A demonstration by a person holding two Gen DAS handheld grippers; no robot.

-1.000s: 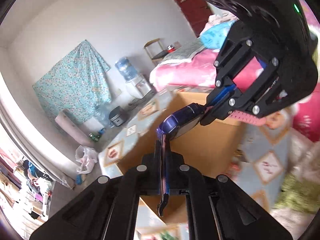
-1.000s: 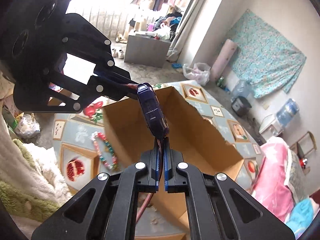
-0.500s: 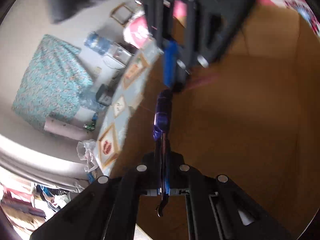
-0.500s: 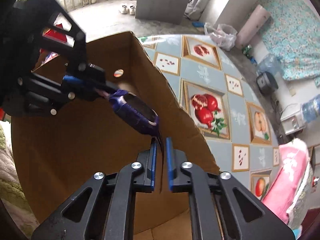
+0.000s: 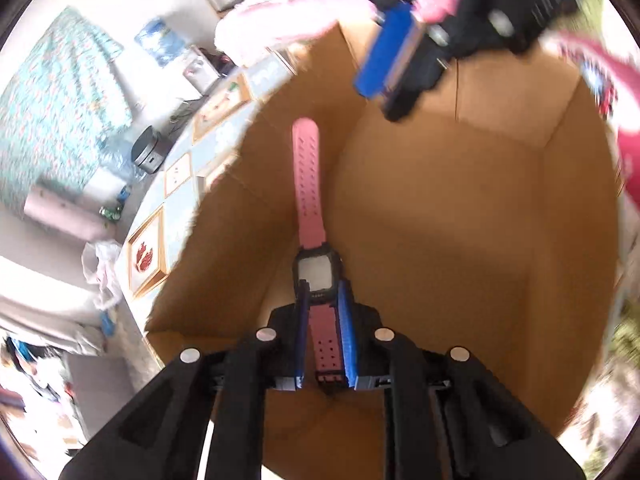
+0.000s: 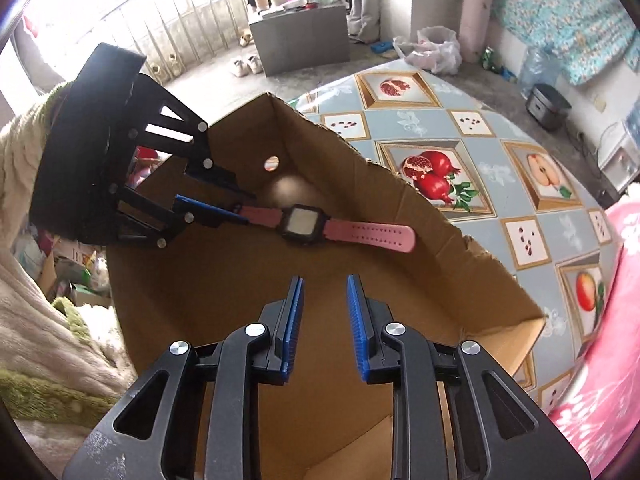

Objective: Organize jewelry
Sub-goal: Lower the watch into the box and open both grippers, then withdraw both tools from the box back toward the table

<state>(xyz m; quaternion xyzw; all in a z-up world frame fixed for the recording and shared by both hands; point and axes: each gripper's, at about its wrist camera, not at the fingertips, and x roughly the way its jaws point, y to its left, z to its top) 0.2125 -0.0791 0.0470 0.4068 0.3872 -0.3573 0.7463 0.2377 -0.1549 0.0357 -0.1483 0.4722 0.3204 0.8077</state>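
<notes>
**Hovering over the box with the watch**

We see our left gripper (image 5: 322, 336) with its jaws just easing apart, the pink-strapped square-faced wristwatch (image 6: 320, 228) lying loosely between them inside the brown cardboard box (image 6: 400, 280). At six o'clock in the right view, our right gripper (image 6: 325, 328) has just spread, empty.

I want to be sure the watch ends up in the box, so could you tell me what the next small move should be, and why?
Probably open the left gripper fully so the pink watch drops. Its jaws have just been opening, yet the strap is between them, apparently no longer pinched, with the watch inside the cardboard box. The right gripper is already open and empty, clear of the strap.
</notes>
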